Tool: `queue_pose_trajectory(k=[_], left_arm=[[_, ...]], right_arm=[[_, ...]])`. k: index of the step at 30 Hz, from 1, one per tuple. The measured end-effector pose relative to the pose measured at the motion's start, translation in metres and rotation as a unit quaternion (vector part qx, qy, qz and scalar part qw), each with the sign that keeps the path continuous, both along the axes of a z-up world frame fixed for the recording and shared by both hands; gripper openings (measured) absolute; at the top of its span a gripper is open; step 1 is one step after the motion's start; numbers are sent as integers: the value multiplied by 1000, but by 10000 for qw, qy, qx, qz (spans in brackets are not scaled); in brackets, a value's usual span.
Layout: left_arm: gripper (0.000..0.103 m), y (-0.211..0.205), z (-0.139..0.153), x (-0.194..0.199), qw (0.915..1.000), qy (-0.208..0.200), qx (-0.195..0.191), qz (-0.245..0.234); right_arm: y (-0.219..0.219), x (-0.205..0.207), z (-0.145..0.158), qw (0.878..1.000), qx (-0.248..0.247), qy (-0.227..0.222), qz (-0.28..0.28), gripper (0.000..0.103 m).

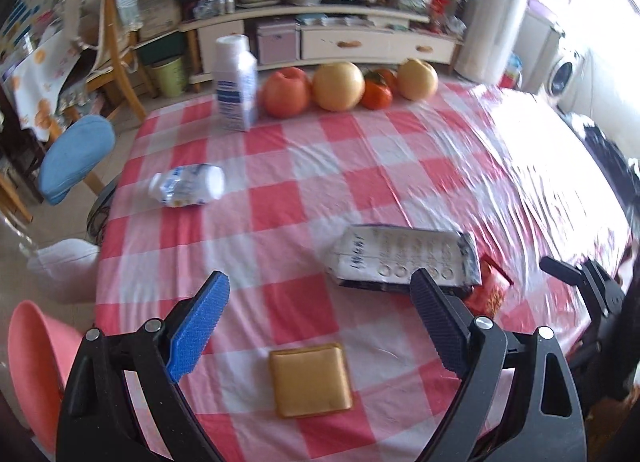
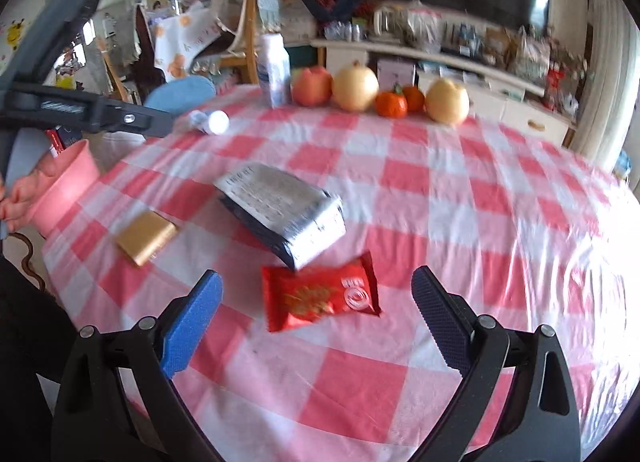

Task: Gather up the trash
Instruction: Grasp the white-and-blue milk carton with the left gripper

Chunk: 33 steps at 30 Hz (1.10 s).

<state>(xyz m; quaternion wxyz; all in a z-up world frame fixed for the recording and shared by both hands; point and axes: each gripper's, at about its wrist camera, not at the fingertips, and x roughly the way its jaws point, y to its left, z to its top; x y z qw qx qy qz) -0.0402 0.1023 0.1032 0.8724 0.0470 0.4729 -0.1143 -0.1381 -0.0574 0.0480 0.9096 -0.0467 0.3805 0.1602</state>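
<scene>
A flat gold packet [image 1: 310, 380] lies on the red-and-white checked table [image 1: 280, 221] just ahead of my open, empty left gripper [image 1: 320, 298]. A grey foil pack [image 1: 404, 260] lies ahead to its right, with a red wrapper [image 1: 490, 288] partly hidden behind it. A small white bottle [image 1: 188, 185] lies on its side at the left. My right gripper [image 2: 318, 294] is open and empty, with the red wrapper [image 2: 320, 294] between its fingers on the table. The foil pack [image 2: 282, 207], gold packet [image 2: 146, 238] and lying bottle [image 2: 210, 121] show beyond.
A tall white bottle [image 1: 236, 83] and a row of fruit [image 1: 338, 85] stand at the table's far edge. A pink bin [image 1: 34, 370] stands at the left off the table, also in the right wrist view [image 2: 66, 185]. A blue chair [image 1: 76, 157] stands at the left.
</scene>
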Motion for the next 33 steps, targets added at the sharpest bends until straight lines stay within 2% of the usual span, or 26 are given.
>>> queue_pose_trajectory(k=[7,12,15,18,21,22,23,27,33], left_arm=[[91,-26,-15,3,9992,248,99,-302],[91,-28,-31,15,9952,813,-547,-24],[91,-30,-40,19,9863,1126,-1185,217],[91,-32,-55,24,9692,1497,-1880,540],[91,-31,-73,30,9513,1834,-2272,988],[91,-31,-77,31,9477,1877,-2337,1095],[91,-32,-80,33,9454,1895,-2379,1173],[91,-42,-81,40,9448,1880,-2384,1232],[91,-60,-83,59,9499,1857,-2116,1358]], right_arm=[[4,12,-26,9987,-136,457,197,96],[10,19,-37,9974,-349,575,254,96],[11,21,-41,9970,-393,616,254,96],[8,25,-43,9967,-429,657,189,96],[4,27,-43,9969,-345,691,144,96],[2,28,-42,9969,-330,694,141,96],[2,28,-42,9969,-320,700,132,96],[0,30,-42,9970,-274,710,132,96],[-2,32,-41,9971,-191,719,160,96]])
